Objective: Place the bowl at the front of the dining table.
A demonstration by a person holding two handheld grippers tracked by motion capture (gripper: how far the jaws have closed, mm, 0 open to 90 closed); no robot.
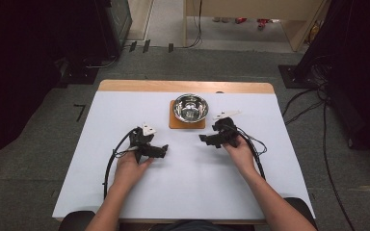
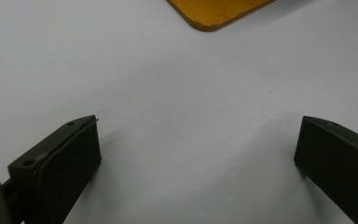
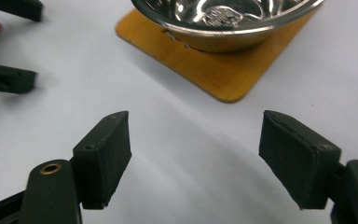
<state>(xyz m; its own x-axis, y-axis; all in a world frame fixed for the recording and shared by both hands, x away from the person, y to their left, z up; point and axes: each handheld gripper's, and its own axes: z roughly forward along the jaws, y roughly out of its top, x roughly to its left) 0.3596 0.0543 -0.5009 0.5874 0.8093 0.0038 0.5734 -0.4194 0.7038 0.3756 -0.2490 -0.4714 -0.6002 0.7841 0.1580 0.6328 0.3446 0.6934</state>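
Observation:
A shiny steel bowl (image 1: 190,107) stands on a square wooden coaster (image 1: 187,123) at the back middle of the white table (image 1: 183,192). My left gripper (image 1: 165,150) lies low on the table, left of centre, open with nothing between its pads. My right gripper (image 1: 203,139) is just in front of the coaster's right corner, also open and empty. In the right gripper view the bowl (image 3: 228,21) and the coaster (image 3: 223,74) lie close ahead, and the left gripper's fingers (image 3: 9,79) show at the far left. A corner of the coaster (image 2: 214,11) tops the left gripper view.
Black cables (image 1: 113,159) trail from both grippers across the table. A wooden strip (image 1: 185,86) edges the table's far side. Dark equipment and floor cables (image 1: 318,106) surround the table on the carpet.

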